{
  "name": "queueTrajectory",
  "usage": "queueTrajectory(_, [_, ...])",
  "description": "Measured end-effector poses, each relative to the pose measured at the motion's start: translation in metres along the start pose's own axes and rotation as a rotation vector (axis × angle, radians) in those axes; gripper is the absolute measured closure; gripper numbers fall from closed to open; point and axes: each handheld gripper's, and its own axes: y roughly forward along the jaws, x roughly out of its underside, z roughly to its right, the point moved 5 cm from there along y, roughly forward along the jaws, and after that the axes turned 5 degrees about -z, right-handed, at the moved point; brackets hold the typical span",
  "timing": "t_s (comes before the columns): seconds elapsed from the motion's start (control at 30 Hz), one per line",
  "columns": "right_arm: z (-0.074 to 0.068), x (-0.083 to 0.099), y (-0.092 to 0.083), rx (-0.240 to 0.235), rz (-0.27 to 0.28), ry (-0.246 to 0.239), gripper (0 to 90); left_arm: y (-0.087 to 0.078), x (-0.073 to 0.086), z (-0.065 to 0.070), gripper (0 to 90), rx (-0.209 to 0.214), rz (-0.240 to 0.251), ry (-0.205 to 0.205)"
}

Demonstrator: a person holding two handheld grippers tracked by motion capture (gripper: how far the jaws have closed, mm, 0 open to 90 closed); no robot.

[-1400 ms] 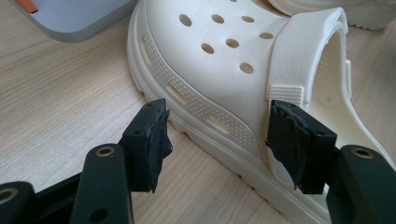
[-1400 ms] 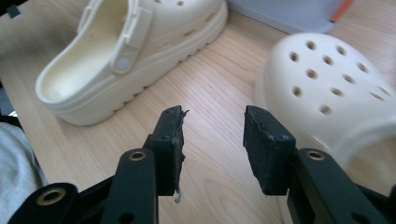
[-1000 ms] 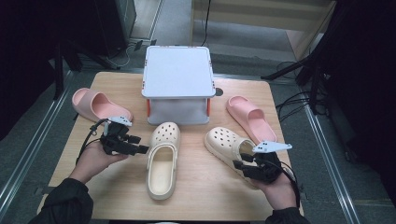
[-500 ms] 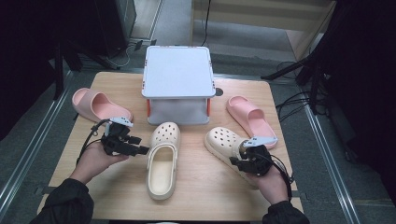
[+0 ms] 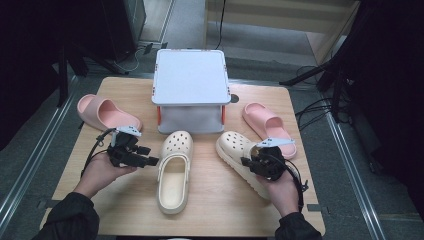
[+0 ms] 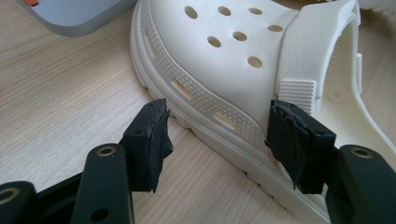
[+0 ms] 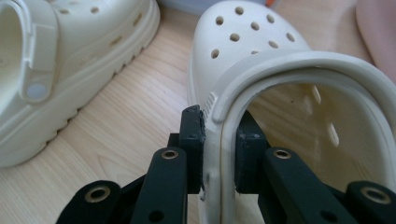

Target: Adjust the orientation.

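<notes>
**Right fingers clamped on a clog wall, left ones wide open**

Nearest the person, the right gripper (image 5: 250, 162) has been closing and now pinches the side wall of the right-hand cream perforated foam clog (image 7: 261, 56), one pad outside and one inside the opening, just by the heel strap. That clog lies angled on the pale wooden table (image 5: 220, 210), toe toward the box. The left gripper (image 5: 150, 161) hangs with its fingers (image 6: 149, 140) spread wide and holding nothing; the second cream foam clog (image 6: 224, 60) sits in the middle of the table, its sole edge between them, and as far as I can tell the pads don't touch it. Further back stands a grey lidded plastic box (image 5: 190, 80). A pink foam slide sandal (image 5: 102, 112) lies to its left and another pink slide (image 5: 267, 125) to its right.
</notes>
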Motion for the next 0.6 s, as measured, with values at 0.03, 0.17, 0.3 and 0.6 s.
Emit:
queueTrajectory(0.03, [-0.003, -0.003, 0.0, 0.013, 0.008, -0.013, 77.7, 0.0, 0.0, 0.0, 38.4, 0.0, -0.001, -0.001])
queueTrajectory(0.17, [-0.019, -0.013, 0.004, 0.022, 0.026, -0.049, 77.6, 0.0, 0.0, 0.001, 38.4, 0.002, -0.002, 0.001])
queueTrajectory(0.3, [-0.031, -0.02, 0.016, 0.033, 0.015, -0.072, 77.2, 0.001, 0.0, 0.002, 39.2, 0.003, -0.003, 0.012])
queueTrajectory(0.6, [-0.046, -0.027, 0.038, 0.063, -0.016, -0.1, 77.0, 0.001, 0.001, 0.003, 39.5, 0.005, -0.002, 0.013])
